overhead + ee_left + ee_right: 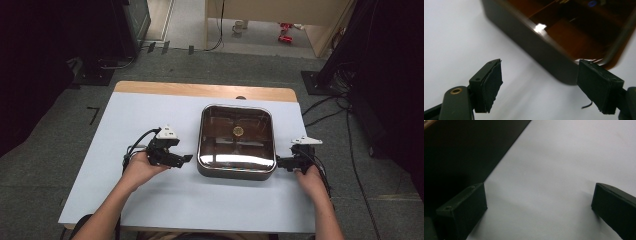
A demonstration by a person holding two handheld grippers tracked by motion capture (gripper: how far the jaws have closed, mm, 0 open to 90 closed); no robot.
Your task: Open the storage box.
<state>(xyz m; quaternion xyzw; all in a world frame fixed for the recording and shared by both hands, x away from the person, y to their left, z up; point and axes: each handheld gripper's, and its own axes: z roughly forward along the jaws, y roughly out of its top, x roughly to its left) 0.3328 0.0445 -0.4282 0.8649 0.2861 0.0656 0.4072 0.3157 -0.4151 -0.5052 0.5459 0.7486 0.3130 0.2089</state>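
My hands flank the pan [236, 141] at frame centre. Left gripper [187, 158] hovers just off its left wall, jaws wide, holding nothing. Right gripper [278, 162] beside its lower-right corner, gaping, nothing between.

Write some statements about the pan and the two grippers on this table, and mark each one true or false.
1. The pan lies between the left gripper and the right gripper. True.
2. The left gripper is clamped on the pan's rim. False: its jaws stand apart with nothing between them, short of the pan's side.
3. The pan is round. False: it is square with rounded corners.
4. The right gripper's jaws are open over the white table cover. True.
5. A lid covers the pan. False: its shiny inside is open to view.
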